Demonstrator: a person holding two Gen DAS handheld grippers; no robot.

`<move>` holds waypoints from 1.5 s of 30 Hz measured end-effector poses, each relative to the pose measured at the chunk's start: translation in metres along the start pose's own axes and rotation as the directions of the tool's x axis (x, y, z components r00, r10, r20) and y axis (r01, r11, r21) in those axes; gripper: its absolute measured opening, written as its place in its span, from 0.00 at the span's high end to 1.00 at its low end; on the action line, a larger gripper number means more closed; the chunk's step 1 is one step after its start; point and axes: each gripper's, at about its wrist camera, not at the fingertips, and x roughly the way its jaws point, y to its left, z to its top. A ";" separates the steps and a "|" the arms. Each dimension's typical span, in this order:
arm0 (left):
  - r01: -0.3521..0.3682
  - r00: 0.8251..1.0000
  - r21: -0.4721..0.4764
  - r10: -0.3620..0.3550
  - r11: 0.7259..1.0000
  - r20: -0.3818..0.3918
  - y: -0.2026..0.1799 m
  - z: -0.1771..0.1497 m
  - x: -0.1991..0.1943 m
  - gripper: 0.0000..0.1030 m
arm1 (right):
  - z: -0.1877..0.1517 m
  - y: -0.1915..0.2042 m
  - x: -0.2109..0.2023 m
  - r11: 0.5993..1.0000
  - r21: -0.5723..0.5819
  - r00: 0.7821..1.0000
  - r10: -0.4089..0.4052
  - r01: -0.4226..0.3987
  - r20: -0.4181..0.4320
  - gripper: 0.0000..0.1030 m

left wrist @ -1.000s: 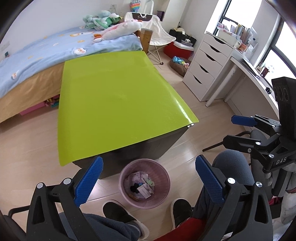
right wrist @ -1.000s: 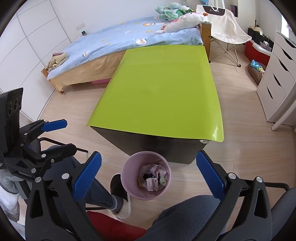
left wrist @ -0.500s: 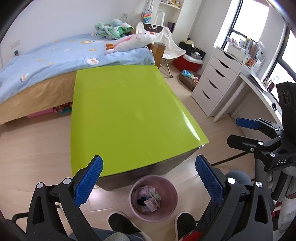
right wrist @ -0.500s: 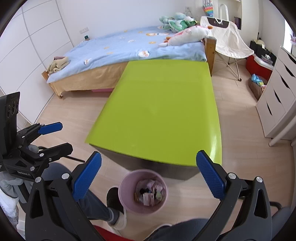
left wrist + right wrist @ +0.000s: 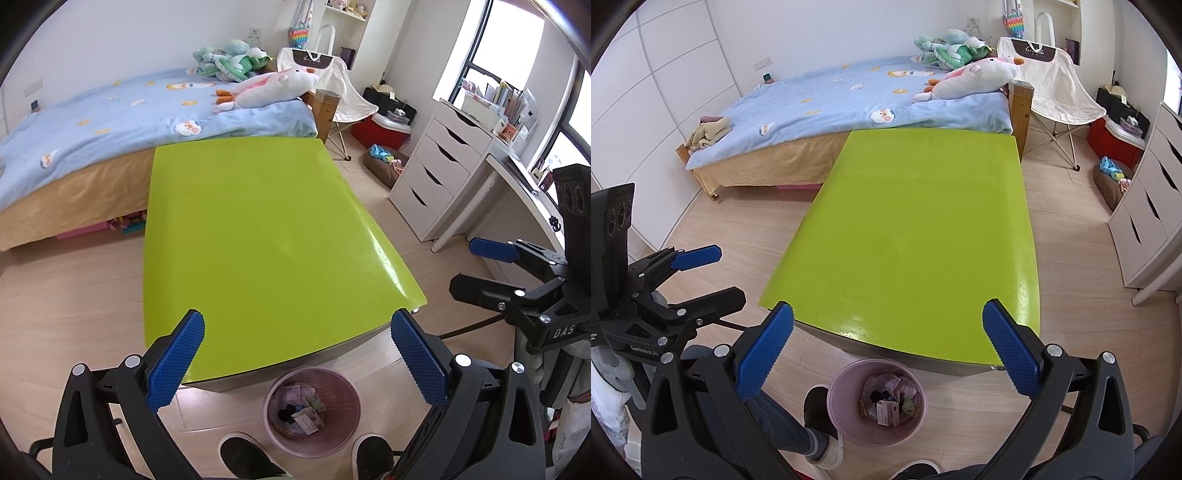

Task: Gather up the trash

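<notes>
A pink waste bin (image 5: 312,410) (image 5: 877,402) stands on the floor at the near end of the lime-green table (image 5: 266,236) (image 5: 916,236), holding several scraps of paper and wrappers (image 5: 888,400). My left gripper (image 5: 295,354) hovers open over the table's near edge, above the bin, with nothing between its blue pads. My right gripper (image 5: 886,347) is likewise open and empty, at about the same height. Each gripper shows in the other's view, the right one (image 5: 517,273) at the right edge and the left one (image 5: 679,280) at the left edge.
A bed (image 5: 849,107) with a blue cover and plush toys lies beyond the table. A folding chair (image 5: 1056,85), a white drawer unit (image 5: 439,170) and a desk (image 5: 517,184) stand to the right. The person's shoes (image 5: 247,458) flank the bin.
Both grippers have risen and tilted up from the bin toward the table; the bin has slid down in both views. Both stayed open and empty.
</notes>
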 end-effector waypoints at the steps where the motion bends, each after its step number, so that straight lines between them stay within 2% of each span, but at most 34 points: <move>1: 0.001 1.000 -0.002 -0.001 1.000 0.004 0.000 0.001 0.000 0.06 | 0.000 -0.001 0.001 1.000 0.002 1.000 0.001 -0.001 -0.001 0.03; 45: -0.016 1.000 -0.007 0.016 1.000 -0.001 0.005 0.005 0.004 0.06 | 0.001 -0.005 0.001 1.000 0.015 1.000 0.002 -0.002 0.001 0.03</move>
